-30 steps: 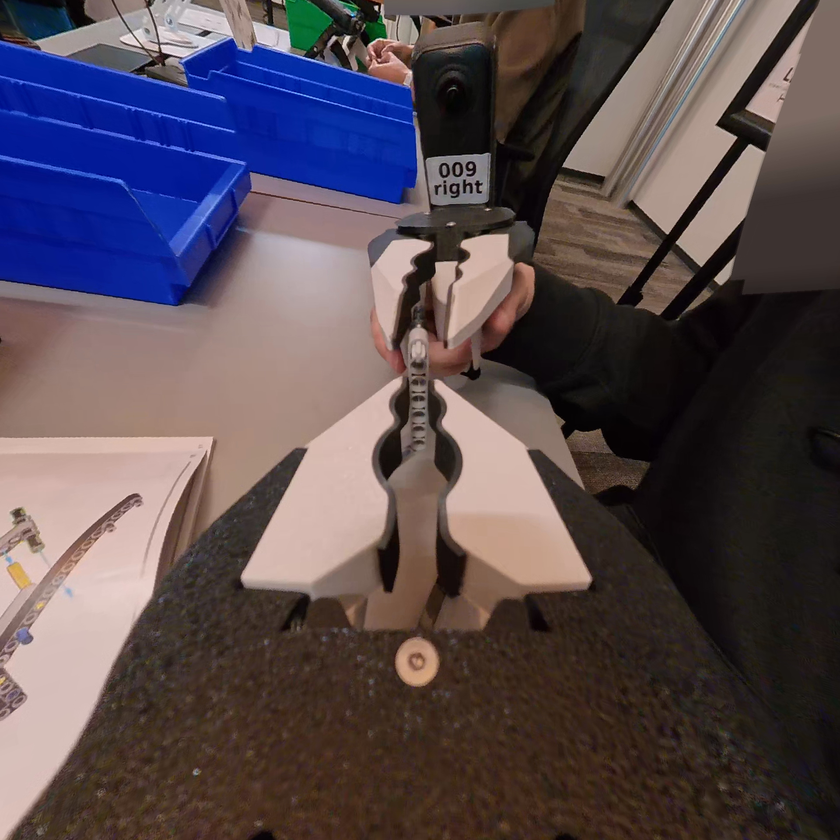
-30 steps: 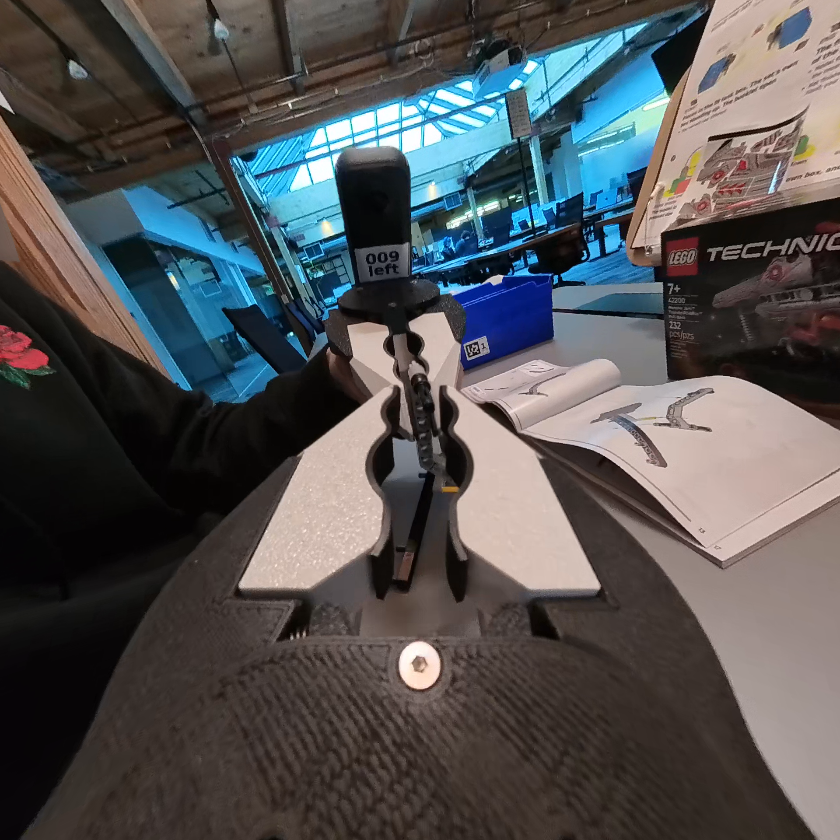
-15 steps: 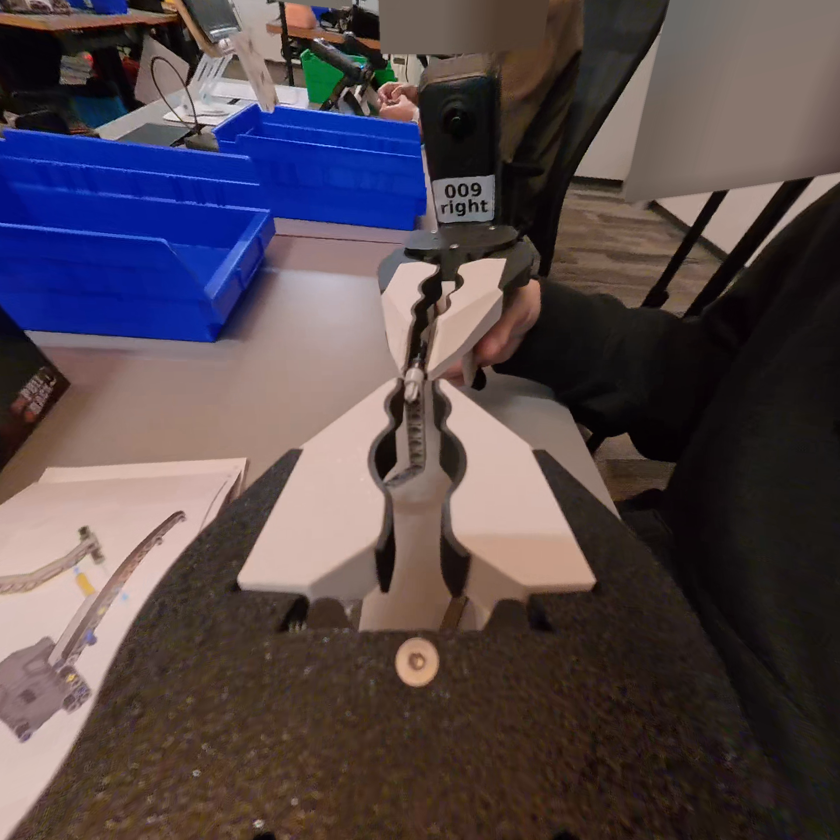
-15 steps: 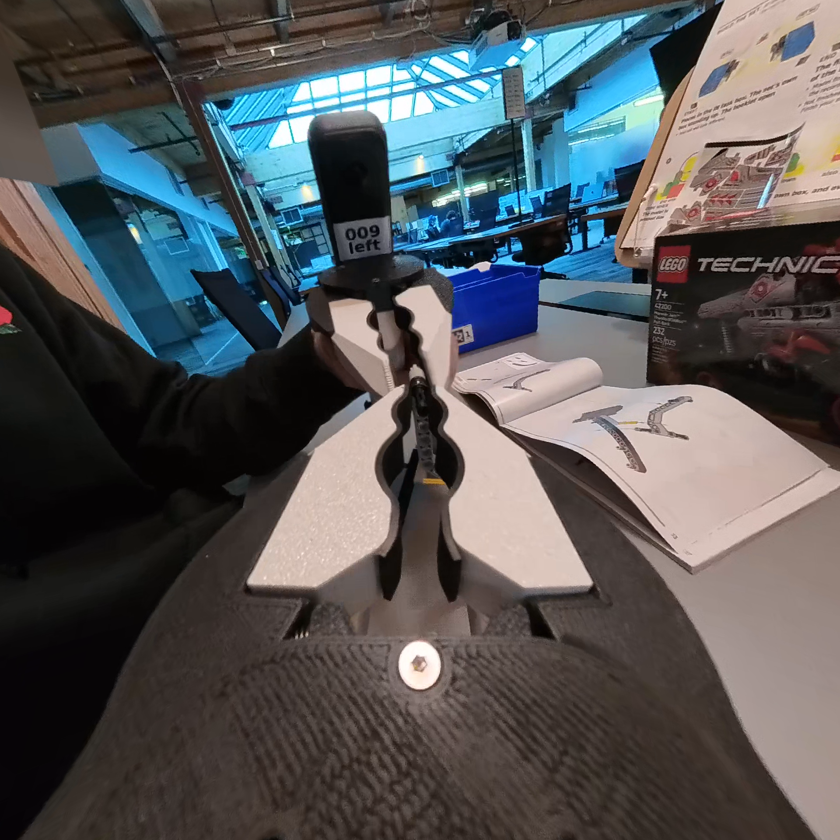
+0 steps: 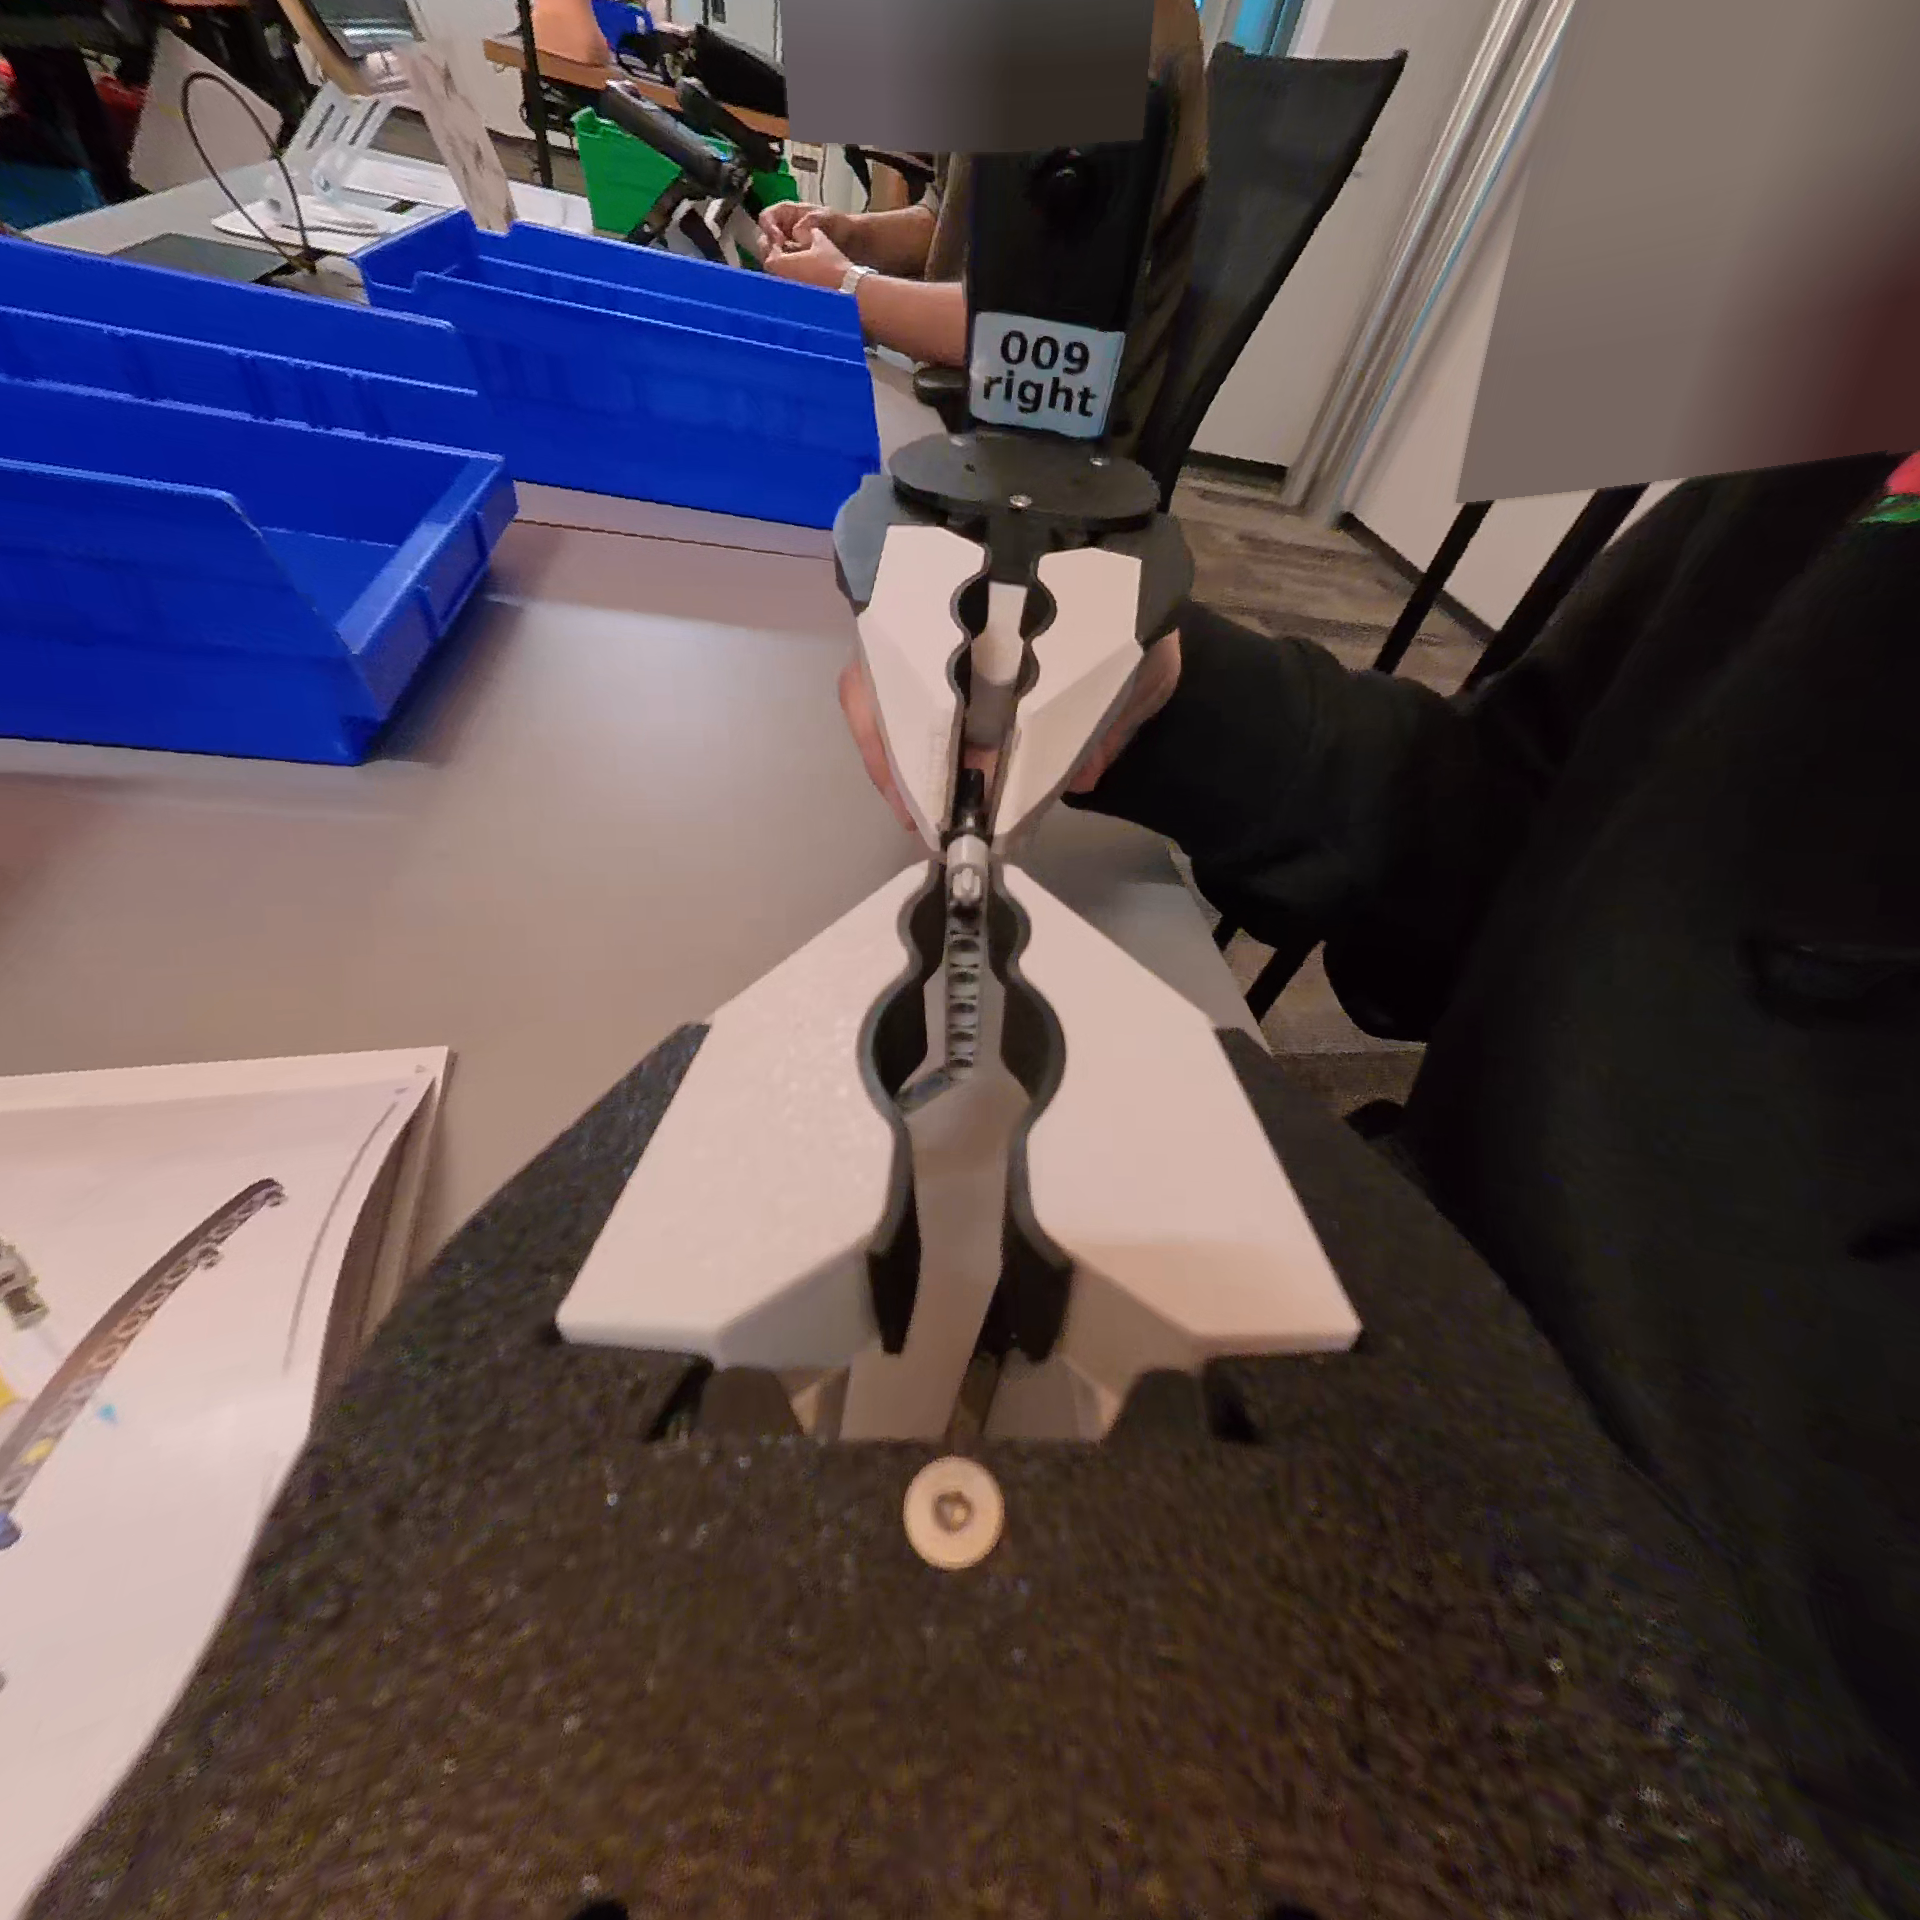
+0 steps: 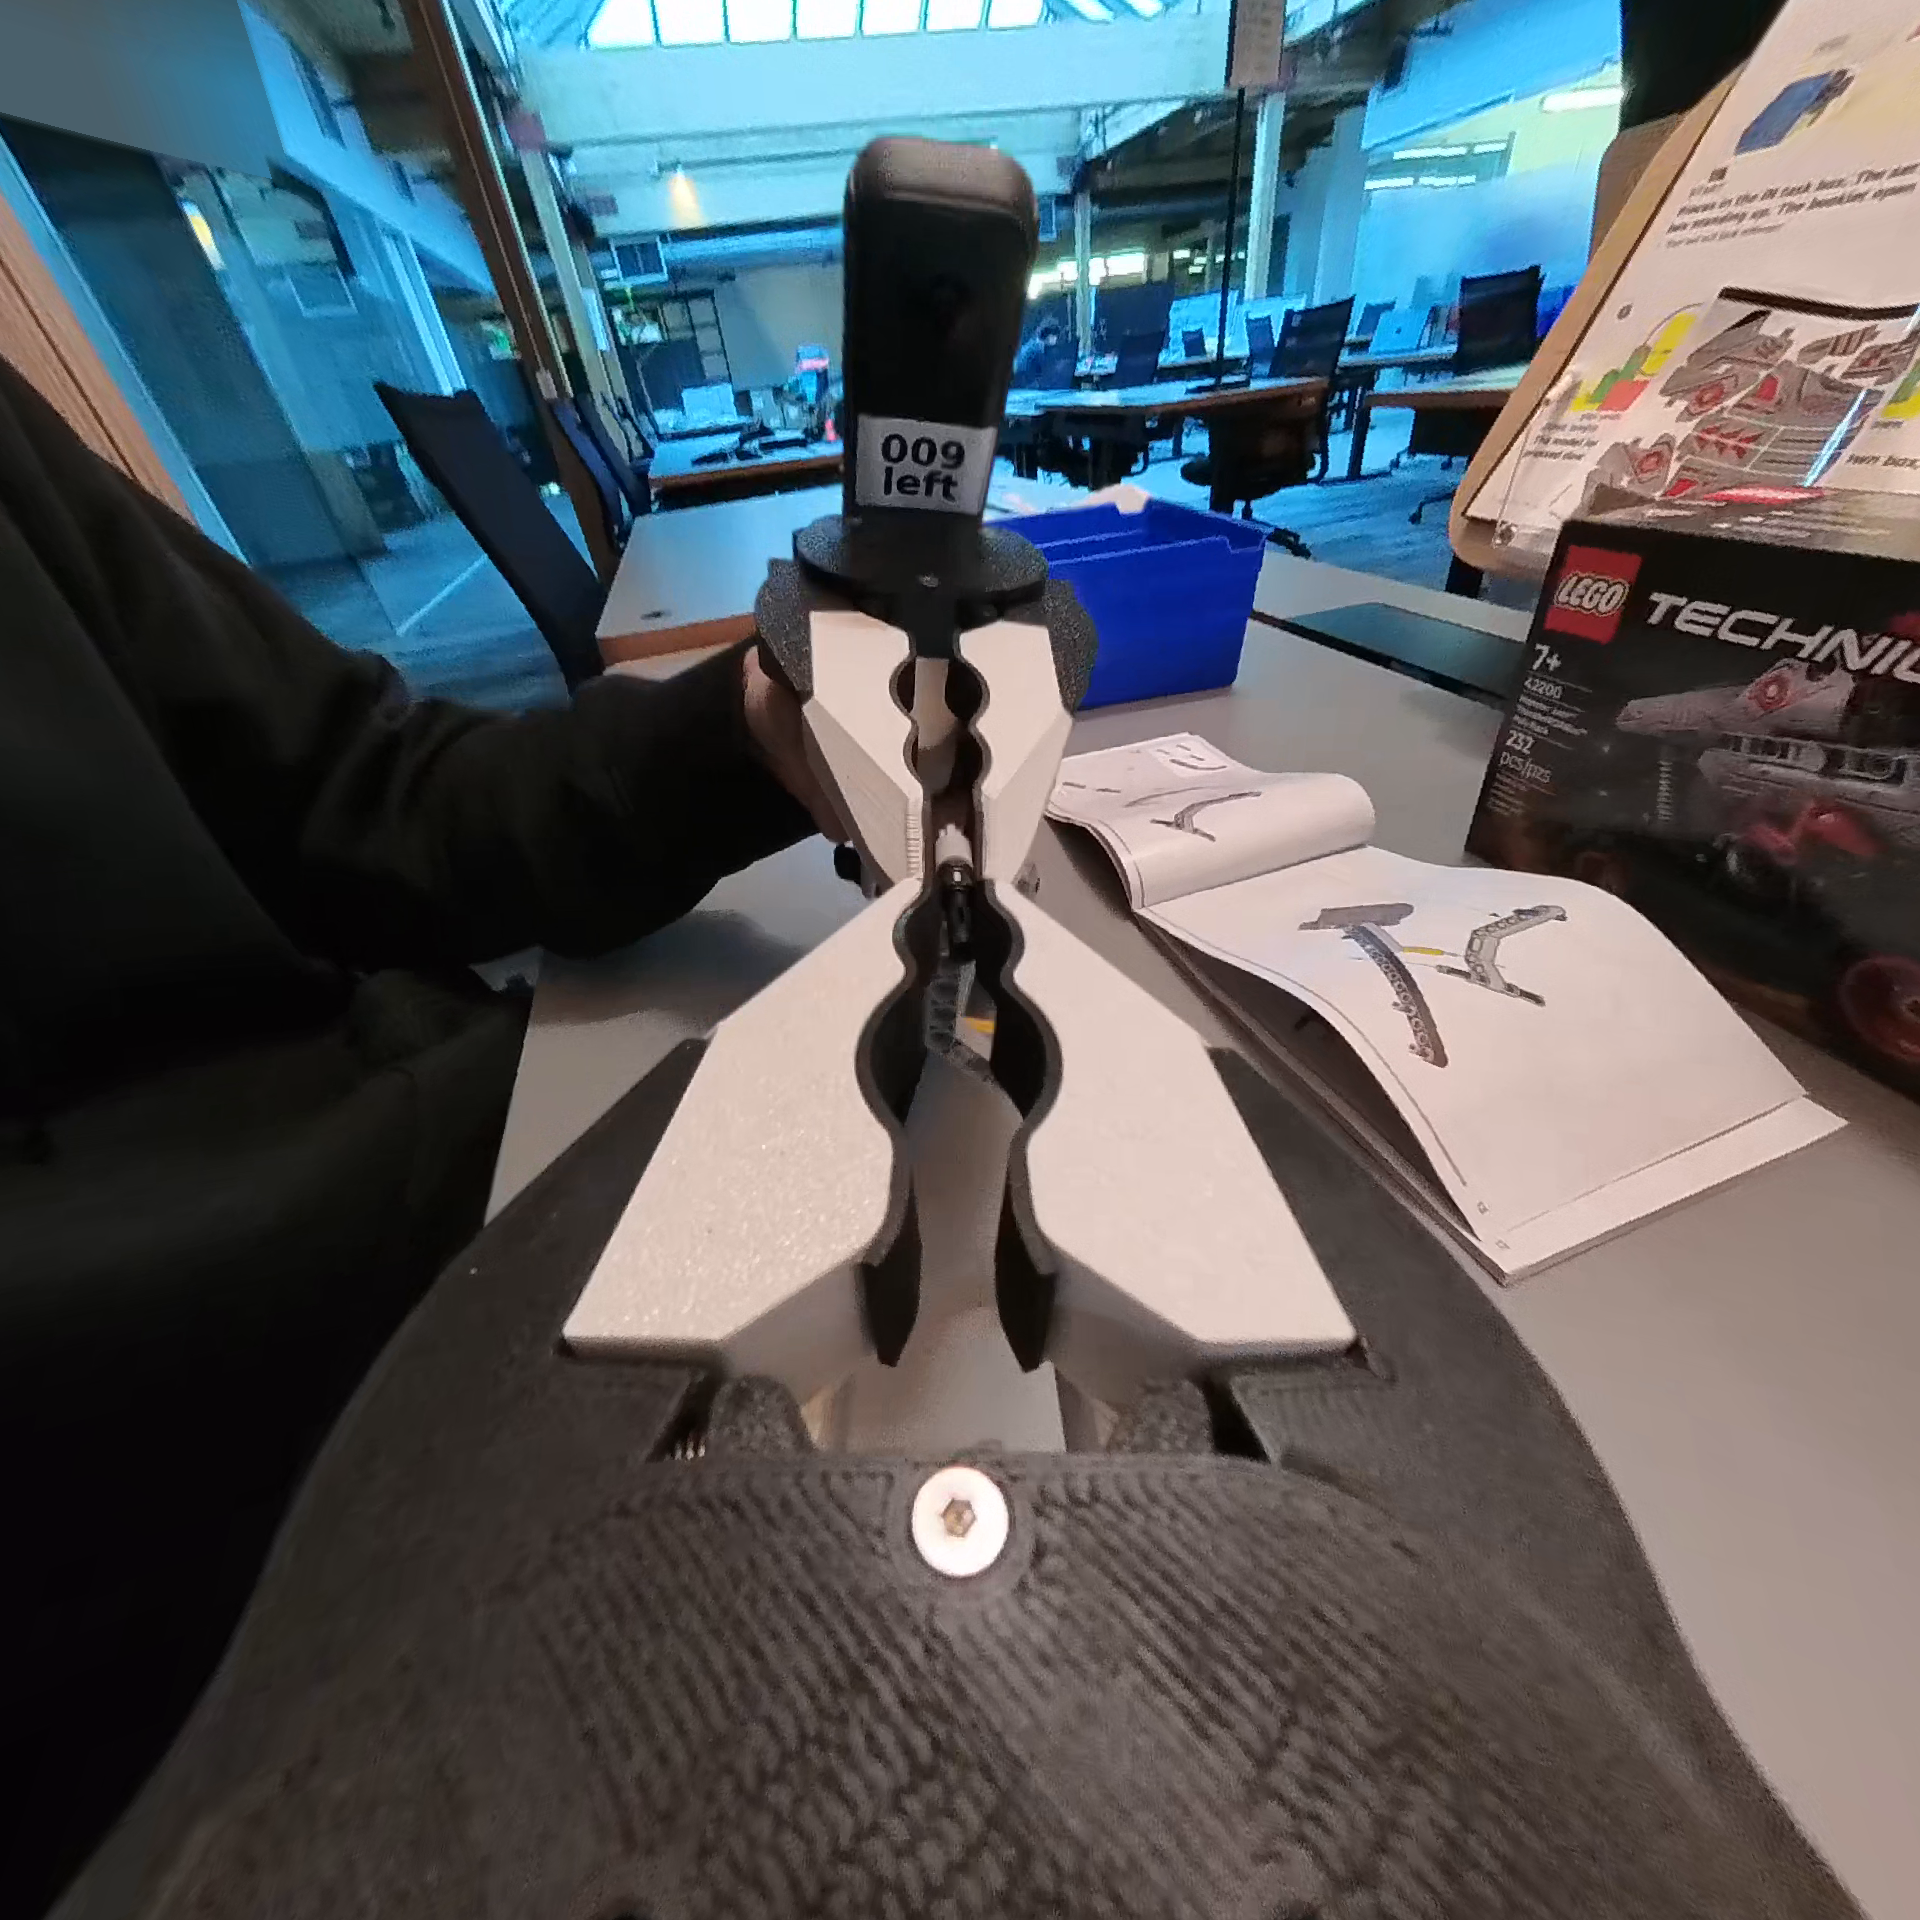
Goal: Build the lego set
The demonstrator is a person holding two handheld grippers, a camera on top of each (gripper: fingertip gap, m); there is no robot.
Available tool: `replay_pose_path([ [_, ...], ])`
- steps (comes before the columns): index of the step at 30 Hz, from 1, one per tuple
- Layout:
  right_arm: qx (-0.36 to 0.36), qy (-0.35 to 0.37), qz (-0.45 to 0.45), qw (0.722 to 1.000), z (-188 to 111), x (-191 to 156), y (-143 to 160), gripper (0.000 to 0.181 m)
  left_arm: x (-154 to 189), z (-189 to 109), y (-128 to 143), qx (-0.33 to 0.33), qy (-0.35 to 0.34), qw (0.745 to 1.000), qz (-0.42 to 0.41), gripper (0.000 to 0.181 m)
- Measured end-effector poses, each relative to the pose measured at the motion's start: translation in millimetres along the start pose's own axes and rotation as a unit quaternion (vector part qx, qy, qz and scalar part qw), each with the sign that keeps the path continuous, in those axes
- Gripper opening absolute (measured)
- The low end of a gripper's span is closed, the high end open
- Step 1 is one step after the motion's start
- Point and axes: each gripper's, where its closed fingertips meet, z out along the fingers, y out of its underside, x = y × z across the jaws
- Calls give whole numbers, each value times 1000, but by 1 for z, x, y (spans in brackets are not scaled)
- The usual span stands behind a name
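Centre frame: left gripper (image 5: pixel 961 883) pinches grey beam (image 5: pixel 964 997); right gripper (image 6: pixel 951 883) pinches dark beam (image 6: pixel 948 1003), tips meeting tip to tip. Beams likely light, stiff, slippery plastic; grip flat sides near the joint.

The left claw (image 5: pixel 961 883) is closed on a grey perforated lego beam (image 5: pixel 961 997). Tip to tip ahead, the right claw (image 5: pixel 971 821) pinches a small pin (image 5: pixel 966 857) at the beam's end. Blue bins (image 5: pixel 260 582) sit far left on the bench (image 5: pixel 520 914); an instruction booklet (image 5: pixel 187 1299) lies near left.
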Motion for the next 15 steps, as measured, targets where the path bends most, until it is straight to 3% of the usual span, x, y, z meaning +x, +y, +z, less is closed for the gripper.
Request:
replay_pose_path([
  [4,-2,50,3,999,-31,22,0,4,-15,-22,-3,22,-26,999,-15,5],
  [7,-86,151,13,985,-63,60,36,4,-28,-37,-2,5,-73,997,5,5],
  [11,-152,194,52,968,-54,80,64,5,-31,-32,-8,15,-78,997,9,5],
  [15,-235,180,65,953,-43,80,96,5,-30,-26,-4,20,-61,998,-5,5],
])
